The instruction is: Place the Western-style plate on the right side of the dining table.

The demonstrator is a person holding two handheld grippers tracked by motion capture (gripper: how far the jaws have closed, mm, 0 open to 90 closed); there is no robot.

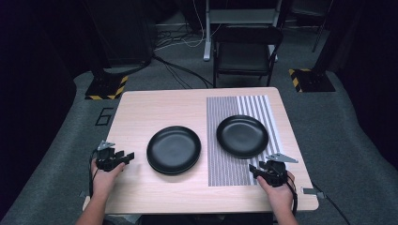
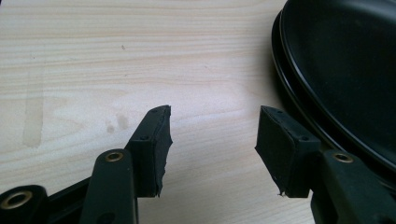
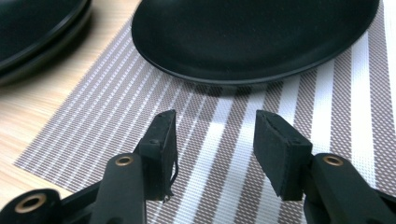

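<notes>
A stack of black plates [image 1: 173, 150] sits on the bare wood in the middle of the table, and its rims [image 2: 345, 79] fill the right side of the left gripper view. A single black plate [image 1: 242, 135] rests on the striped placemat [image 1: 225, 168], seen close ahead [image 3: 252, 37] in the right gripper view. My left gripper [image 1: 127, 157] is open just left of the stack, low over the wood [image 2: 212, 140], nothing between its jaws. My right gripper [image 1: 255, 170] is open over the mat's near part [image 3: 215, 140], a short way before the single plate.
The wooden table [image 1: 141, 112] has its near edge right by both hands. A black folding chair [image 1: 246, 51] stands beyond the far edge, with cables on the grey floor and yellow-black taped stand bases [image 1: 107, 87] at both far corners.
</notes>
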